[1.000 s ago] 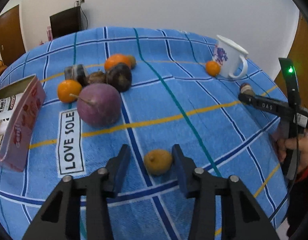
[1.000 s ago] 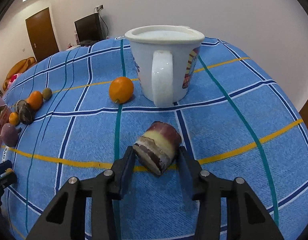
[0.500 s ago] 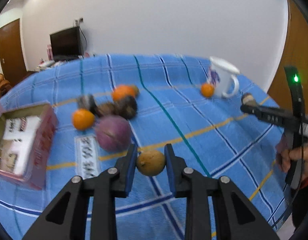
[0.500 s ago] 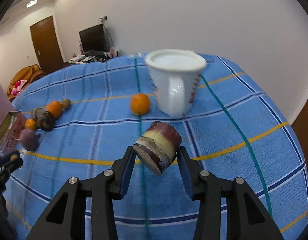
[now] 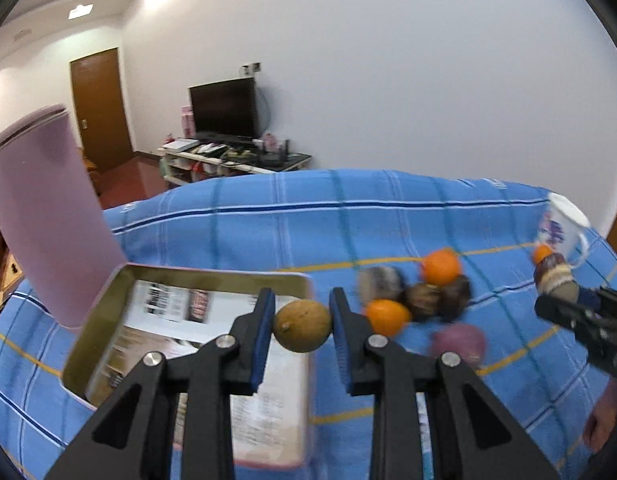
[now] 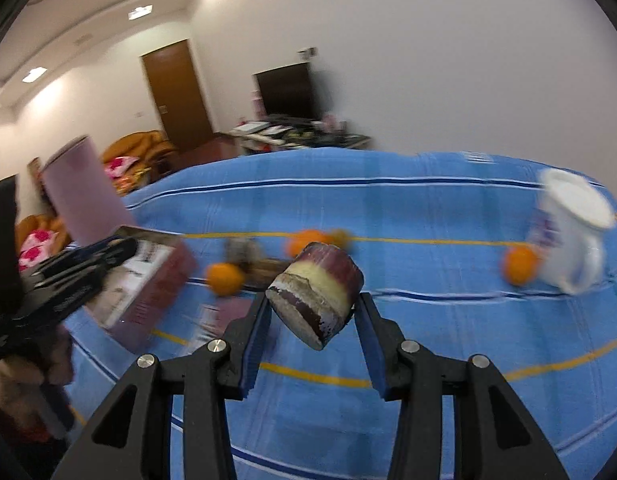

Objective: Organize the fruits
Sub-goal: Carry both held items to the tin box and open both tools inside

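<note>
My left gripper (image 5: 302,326) is shut on a small yellow-brown fruit (image 5: 303,325) and holds it in the air above the right edge of an open pink tin box (image 5: 196,280) with its lid up. My right gripper (image 6: 314,314) is shut on a purple and yellow sugarcane piece (image 6: 316,292), lifted above the blue checked cloth (image 6: 428,320). A cluster of oranges, dark fruits and a purple round fruit (image 5: 458,342) lies right of the box. The right gripper also shows at the right edge of the left wrist view (image 5: 564,300).
A white mug (image 6: 568,236) stands at the far right with an orange (image 6: 520,266) beside it. The pink box (image 6: 148,280) and the left gripper (image 6: 68,276) show at the left of the right wrist view. Furniture and a TV stand behind the table.
The left gripper closed on the yellow-brown fruit, lifted it and moved left over the pink box. The right gripper lifted the sugarcane piece and moved left, away from the mug.
</note>
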`<move>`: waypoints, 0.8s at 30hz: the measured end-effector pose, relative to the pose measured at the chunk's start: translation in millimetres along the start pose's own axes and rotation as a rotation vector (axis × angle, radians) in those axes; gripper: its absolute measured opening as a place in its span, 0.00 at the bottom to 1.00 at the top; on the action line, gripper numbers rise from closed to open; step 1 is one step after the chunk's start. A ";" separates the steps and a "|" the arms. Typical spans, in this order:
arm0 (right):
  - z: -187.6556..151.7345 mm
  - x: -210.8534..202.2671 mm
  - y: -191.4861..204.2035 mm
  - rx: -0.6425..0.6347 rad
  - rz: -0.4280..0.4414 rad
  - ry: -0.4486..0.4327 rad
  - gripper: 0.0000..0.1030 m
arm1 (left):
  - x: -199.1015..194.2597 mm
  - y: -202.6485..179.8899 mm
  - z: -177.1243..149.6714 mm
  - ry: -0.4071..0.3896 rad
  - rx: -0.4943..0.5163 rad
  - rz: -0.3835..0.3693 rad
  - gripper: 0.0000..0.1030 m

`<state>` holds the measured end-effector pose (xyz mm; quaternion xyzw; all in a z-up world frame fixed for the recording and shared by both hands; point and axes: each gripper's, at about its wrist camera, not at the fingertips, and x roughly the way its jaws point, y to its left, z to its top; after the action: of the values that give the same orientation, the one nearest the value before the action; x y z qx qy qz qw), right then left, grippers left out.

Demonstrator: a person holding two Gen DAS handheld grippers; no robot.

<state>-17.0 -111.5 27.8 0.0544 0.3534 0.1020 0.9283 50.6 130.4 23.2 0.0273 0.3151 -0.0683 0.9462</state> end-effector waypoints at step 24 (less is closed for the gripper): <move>15.6 125.2 172.7 -0.234 0.187 0.067 0.44 | 36.2 93.6 -20.9 0.097 -0.113 0.337 0.29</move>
<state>58.7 84.7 -11.4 -0.0250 0.3633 0.2303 0.9024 80.6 220.9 -14.4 0.0299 0.3545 0.1105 0.9280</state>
